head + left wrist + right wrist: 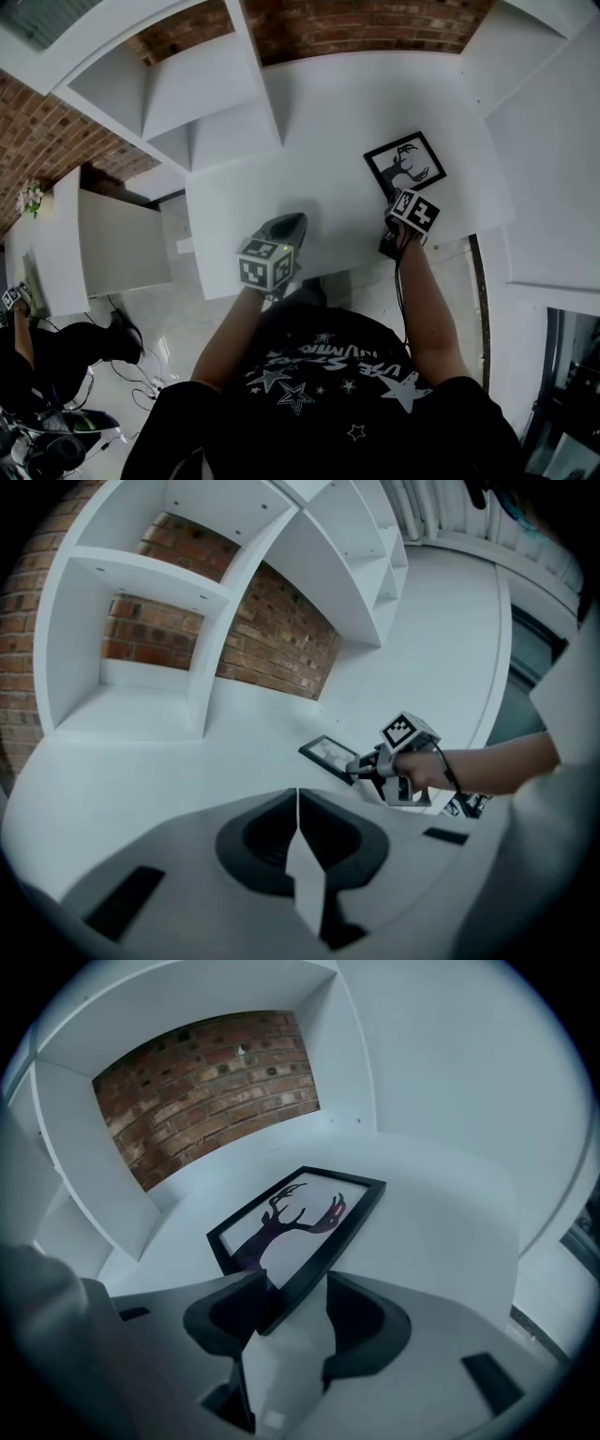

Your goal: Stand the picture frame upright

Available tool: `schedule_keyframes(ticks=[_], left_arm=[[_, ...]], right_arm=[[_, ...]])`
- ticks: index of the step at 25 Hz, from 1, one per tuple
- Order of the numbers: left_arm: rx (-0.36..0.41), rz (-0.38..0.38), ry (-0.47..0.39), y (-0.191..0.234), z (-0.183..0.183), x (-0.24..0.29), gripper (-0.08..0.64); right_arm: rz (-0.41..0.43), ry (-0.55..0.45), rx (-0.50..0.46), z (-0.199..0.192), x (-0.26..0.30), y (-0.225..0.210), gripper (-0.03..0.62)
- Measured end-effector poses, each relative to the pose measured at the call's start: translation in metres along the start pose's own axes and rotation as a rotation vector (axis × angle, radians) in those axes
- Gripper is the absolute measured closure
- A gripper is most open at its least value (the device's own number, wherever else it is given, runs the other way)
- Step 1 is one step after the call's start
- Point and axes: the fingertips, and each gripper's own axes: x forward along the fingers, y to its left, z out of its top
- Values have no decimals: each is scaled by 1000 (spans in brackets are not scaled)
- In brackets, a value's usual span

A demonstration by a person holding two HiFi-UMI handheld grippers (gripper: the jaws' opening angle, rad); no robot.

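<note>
Right gripper view looks along two dark jaws that stand wide apart, and the near corner of the picture frame [300,1222] reaches in between them. The frame's black edge runs close along the inner face of the jaw on the view's left, while a clear gap shows between the frame and the other jaw, so the right gripper [295,1293] is not clamped on it. The frame carries a dark antlered silhouette on a pale ground, and it stretches away from the jaws over the white tabletop [441,1213]. It looks to lie face up rather than standing; whether the corner between the jaws is lifted off the surface cannot be told. Beyond the frame's far end a white alcove opens onto a brick wall [206,1082].

From the head view, the picture frame [405,164] sits straight ahead of the right gripper [394,202], its near corner at the fingertips, with the marker cube just behind them.

The left gripper [289,225] rests well apart from the frame, off to the right gripper's left, over bare tabletop [328,103]. In the left gripper view its jaws meet along a thin seam with nothing between them [298,799]. Ahead of it and to its right, that view shows the right gripper [361,766] at the edge of the frame [328,754], and white shelving [178,592] stands ahead to its left.
</note>
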Motion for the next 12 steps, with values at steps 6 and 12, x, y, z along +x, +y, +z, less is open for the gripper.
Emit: schedule_keyframes(ticks=[6,12], left_arm=[[-2,5,12,2,-3,1,540],[5,-5,15,-4,-5,3,540]], right_arm=[[-9,-13,3,2,3,-2,403],[17,-15,-14,2,1,-2,416]])
